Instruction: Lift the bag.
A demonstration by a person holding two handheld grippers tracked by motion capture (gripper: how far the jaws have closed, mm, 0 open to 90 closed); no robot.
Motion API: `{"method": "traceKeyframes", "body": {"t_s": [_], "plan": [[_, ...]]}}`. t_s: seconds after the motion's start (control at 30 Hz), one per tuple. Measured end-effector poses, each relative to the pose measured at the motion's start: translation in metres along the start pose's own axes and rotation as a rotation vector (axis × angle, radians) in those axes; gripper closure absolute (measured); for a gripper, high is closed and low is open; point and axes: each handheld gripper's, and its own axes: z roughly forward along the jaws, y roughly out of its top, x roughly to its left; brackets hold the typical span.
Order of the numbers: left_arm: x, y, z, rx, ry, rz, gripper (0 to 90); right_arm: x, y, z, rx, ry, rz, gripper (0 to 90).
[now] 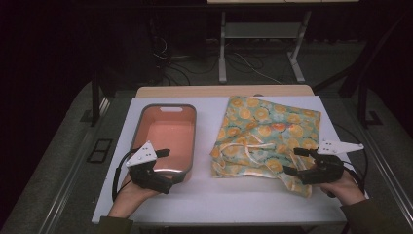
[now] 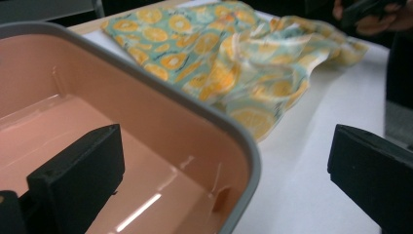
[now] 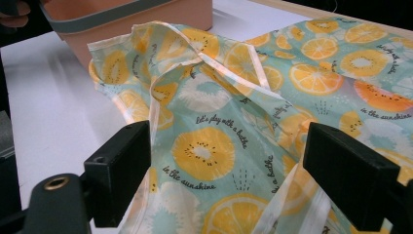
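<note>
Crumpled turquoise cloth printed with orange and kiwi slices, with pale ribbon ties, lies on the right half of the white table, its far edge toward 12 o'clock and its rumpled near corner at about 5 o'clock. Beside it, at 9 o'clock and apart from it, stands a salmon-pink rectangular plastic basin with a grey rim.

Right gripper, in the person's right hand, sits at the cloth's 4 o'clock edge and points toward 9 o'clock. In the right gripper view its two black fingers stand wide apart, with the cloth spread between and beyond them; whether either pad touches the fabric cannot be told, and no clamping shows. The basin appears at 11 o'clock in that view.

Left gripper, in the person's left hand, is at the basin's near end, at 6 o'clock of it. In the left gripper view its fingers are spread wide, straddling the basin's grey-rimmed near corner: one finger is over the pink interior, the other over the bare table. The cloth lies well beyond, toward 12 o'clock.
</note>
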Motion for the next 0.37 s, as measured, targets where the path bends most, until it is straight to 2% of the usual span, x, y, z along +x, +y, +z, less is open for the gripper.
{"method": "traceKeyframes", "body": {"t_s": [0.17,0.37], "plan": [[0.0047,-0.0052,-0.0004,-0.007,-0.004,-0.018,0.0,0.0005,-0.0001,0.0006,-0.001,0.002,-0.002,17.4],[0.0046,-0.0044,-0.0009,-0.012,-0.009,-0.02,0.0,0.0009,-0.0003,0.0017,0.002,0.007,-0.005,17.4]]}}
